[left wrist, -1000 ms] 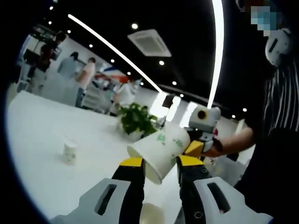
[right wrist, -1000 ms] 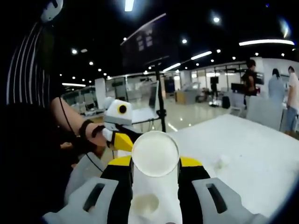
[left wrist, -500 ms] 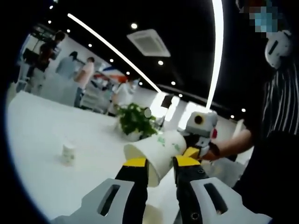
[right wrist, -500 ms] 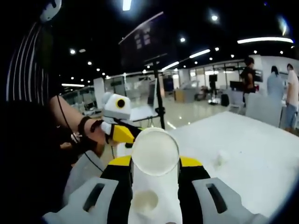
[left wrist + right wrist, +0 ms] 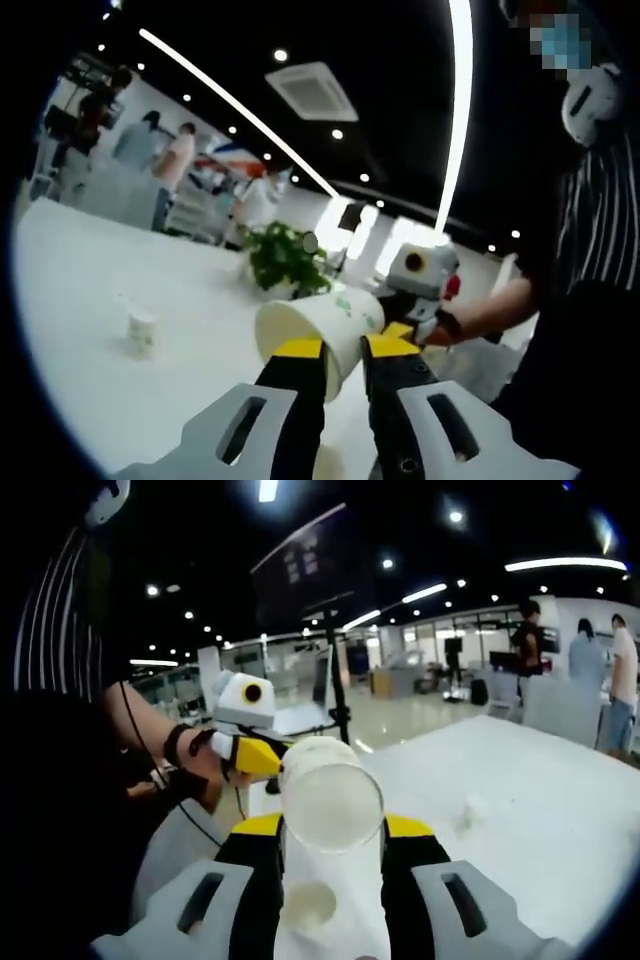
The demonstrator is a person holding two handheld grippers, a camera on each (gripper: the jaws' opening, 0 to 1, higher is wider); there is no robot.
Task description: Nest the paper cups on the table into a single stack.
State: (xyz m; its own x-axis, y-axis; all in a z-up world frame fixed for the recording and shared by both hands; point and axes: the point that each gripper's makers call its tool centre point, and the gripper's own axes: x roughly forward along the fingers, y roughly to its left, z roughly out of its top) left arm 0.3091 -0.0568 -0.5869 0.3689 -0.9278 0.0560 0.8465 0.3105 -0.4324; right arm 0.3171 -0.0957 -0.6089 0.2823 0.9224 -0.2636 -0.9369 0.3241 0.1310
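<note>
Up off the white table (image 5: 70, 300), right gripper (image 5: 330, 830) pinching a paper cup (image 5: 330, 815), base outward. Left gripper (image 5: 335, 350) closed on another cup (image 5: 310, 325), mouth outward, seen sideways in left gripper view. Third cup (image 5: 142, 332) standing far off on table.

The left tool (image 5: 343, 352) has two black jaws with yellow tips, set in pale grey housings that each carry a dark slot. The right tool (image 5: 332, 832) is built the same way. The person wears a dark garment with thin white stripes (image 5: 598, 225) and a black wrist strap (image 5: 177, 746) with a thin cable.
</note>
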